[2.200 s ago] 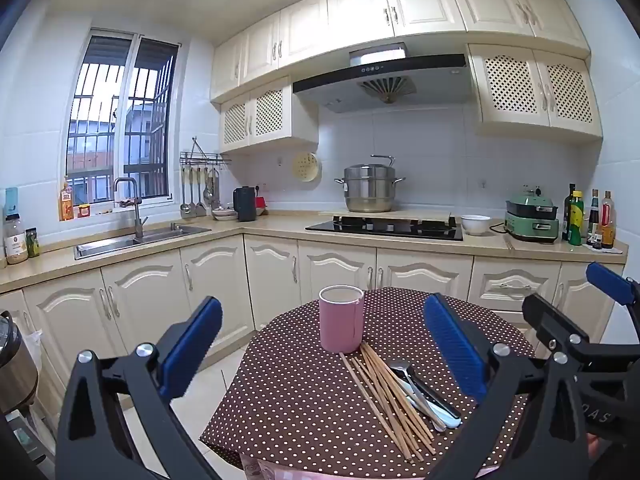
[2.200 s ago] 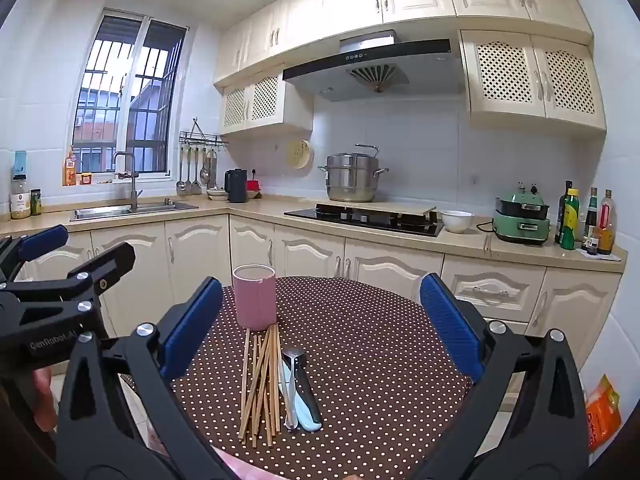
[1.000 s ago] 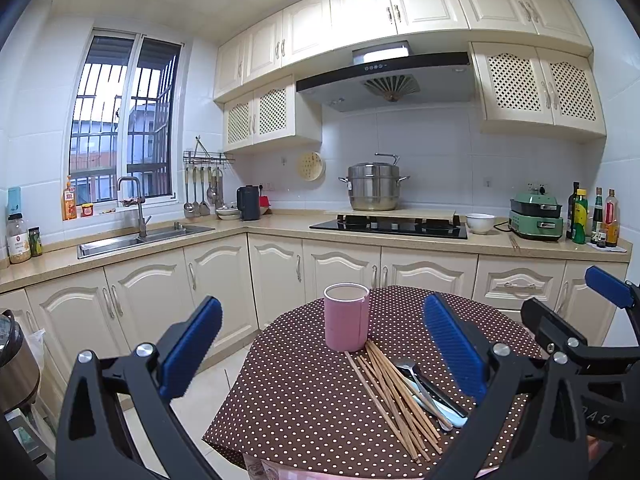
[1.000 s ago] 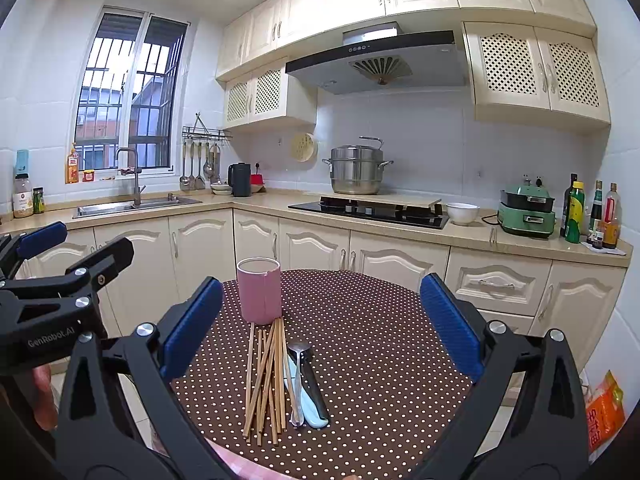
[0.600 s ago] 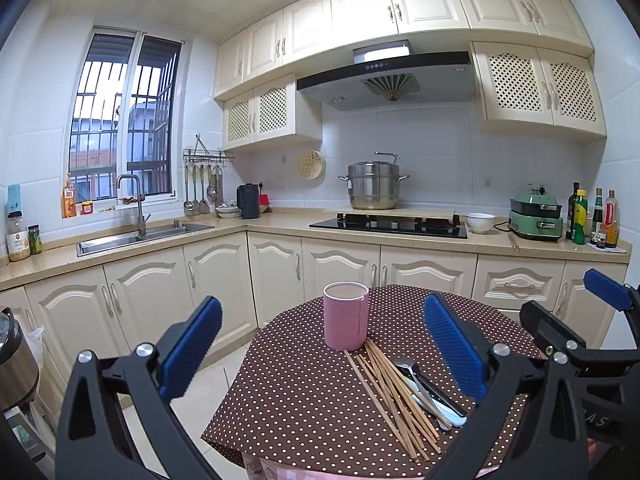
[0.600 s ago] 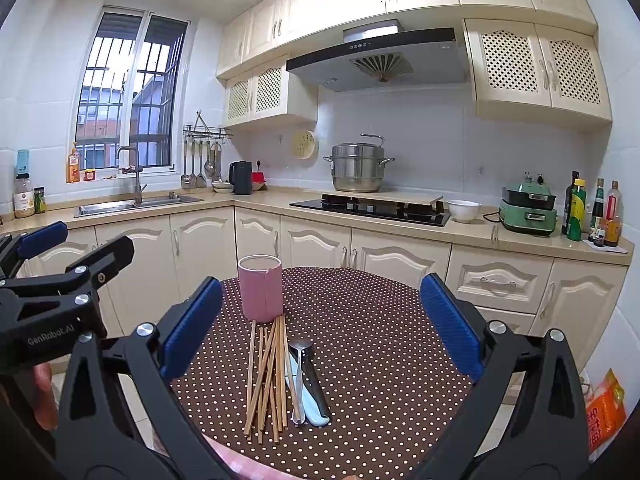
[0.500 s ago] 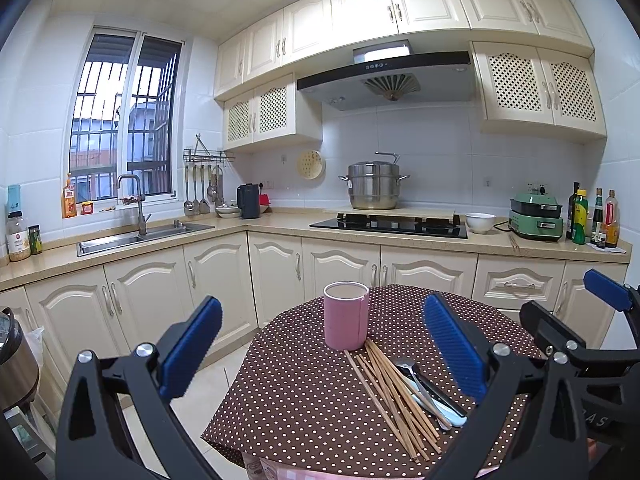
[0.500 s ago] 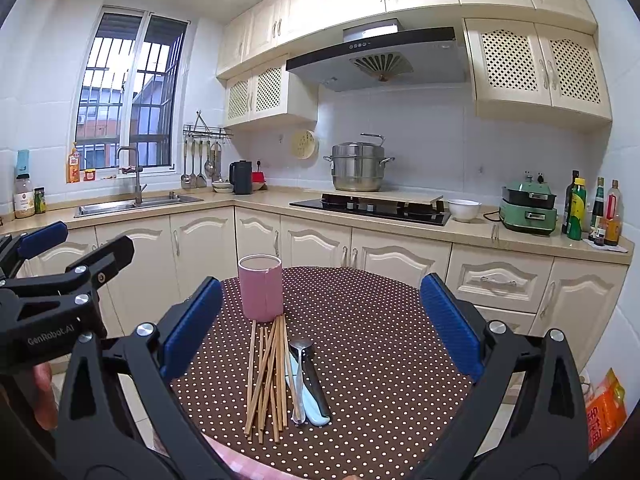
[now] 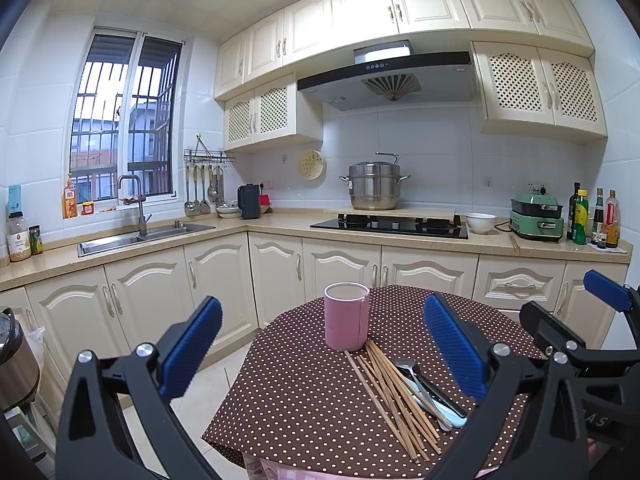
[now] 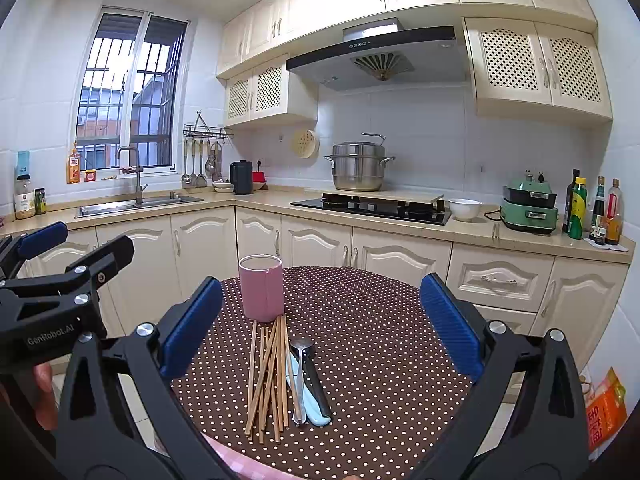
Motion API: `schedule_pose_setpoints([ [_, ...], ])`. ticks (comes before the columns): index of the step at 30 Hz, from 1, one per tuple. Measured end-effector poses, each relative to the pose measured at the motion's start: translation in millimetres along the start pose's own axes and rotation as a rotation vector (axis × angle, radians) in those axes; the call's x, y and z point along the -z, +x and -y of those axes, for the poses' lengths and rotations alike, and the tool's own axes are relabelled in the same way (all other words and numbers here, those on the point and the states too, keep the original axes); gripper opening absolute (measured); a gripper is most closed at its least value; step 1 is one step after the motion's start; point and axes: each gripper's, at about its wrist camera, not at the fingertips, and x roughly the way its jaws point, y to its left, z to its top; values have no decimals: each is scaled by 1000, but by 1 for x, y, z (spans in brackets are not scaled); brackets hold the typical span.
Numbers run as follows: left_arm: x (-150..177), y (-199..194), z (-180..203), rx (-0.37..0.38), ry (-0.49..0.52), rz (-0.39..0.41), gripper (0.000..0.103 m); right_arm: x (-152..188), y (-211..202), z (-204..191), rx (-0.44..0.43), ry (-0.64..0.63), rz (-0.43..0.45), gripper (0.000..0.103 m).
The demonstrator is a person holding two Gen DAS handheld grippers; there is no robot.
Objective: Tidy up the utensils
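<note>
A pink cup (image 9: 346,316) (image 10: 261,293) stands upright on a round table with a brown polka-dot cloth (image 9: 304,396) (image 10: 380,344). A loose bundle of wooden chopsticks (image 9: 394,392) (image 10: 269,376) lies in front of it. Spoons (image 9: 430,394) (image 10: 306,380), one metal, one pale blue and one dark-handled, lie to the right of the chopsticks. My left gripper (image 9: 322,344) is open and empty, held above the table's left front. My right gripper (image 10: 320,324) is open and empty, above the utensils. The right gripper shows at the right edge of the left wrist view (image 9: 576,320), and the left gripper at the left edge of the right wrist view (image 10: 68,264).
Cream cabinets and a counter run behind the table, with a sink (image 9: 136,236), a black hob (image 9: 390,226) carrying a steel pot (image 9: 374,186), a white bowl (image 9: 480,223), a green appliance (image 9: 536,216) and bottles (image 9: 594,216). A metal cooker (image 9: 16,360) stands at the far left.
Both views have drifted slightly; the cup and utensils sit a little further right in each. Both grippers stay open, and nothing on the table has moved.
</note>
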Motion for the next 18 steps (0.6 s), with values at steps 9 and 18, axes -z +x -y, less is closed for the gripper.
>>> schedule_pose_setpoints([
  [9, 0, 0, 0, 0, 1, -1, 99, 0, 0, 0, -1, 2, -1, 97],
  [18, 0, 0, -1, 0, -1, -1, 99, -2, 1, 1, -4, 7, -6, 97],
])
